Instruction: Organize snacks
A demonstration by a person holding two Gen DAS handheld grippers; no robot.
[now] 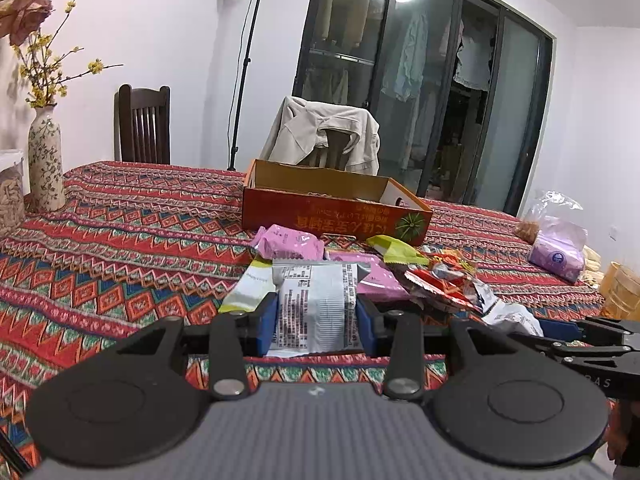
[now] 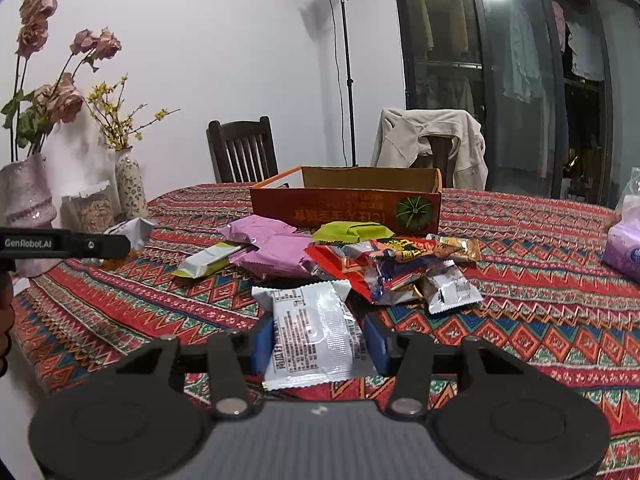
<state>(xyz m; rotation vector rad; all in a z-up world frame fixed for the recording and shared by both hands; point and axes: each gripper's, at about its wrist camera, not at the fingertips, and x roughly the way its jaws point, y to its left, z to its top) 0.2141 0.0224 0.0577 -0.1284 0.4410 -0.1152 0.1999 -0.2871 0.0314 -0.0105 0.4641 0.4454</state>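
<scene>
My left gripper (image 1: pixel 316 312) is shut on a silver snack packet (image 1: pixel 316 304) and holds it above the patterned tablecloth. My right gripper (image 2: pixel 318 336) is shut on another silver snack packet (image 2: pixel 312 332). Beyond both lies a pile of snacks: pink packets (image 1: pixel 290 242) (image 2: pixel 276 254), a green packet (image 1: pixel 394 250) (image 2: pixel 352 231), red wrappers (image 1: pixel 440 280) (image 2: pixel 384 264) and a white-green packet (image 2: pixel 208 262). An open orange cardboard box (image 1: pixel 332 210) (image 2: pixel 348 208) stands behind the pile. The right gripper shows at the right edge of the left wrist view (image 1: pixel 576 340); the left gripper shows at the left of the right wrist view (image 2: pixel 120 242).
Vases with flowers (image 1: pixel 46 160) (image 2: pixel 130 184) and a clear jar (image 2: pixel 92 208) stand at the table's left. A purple tissue pack in a plastic bag (image 1: pixel 558 250) (image 2: pixel 624 244) lies at the right. Two chairs (image 1: pixel 144 126) (image 2: pixel 432 148) stand behind the table, one draped with a jacket.
</scene>
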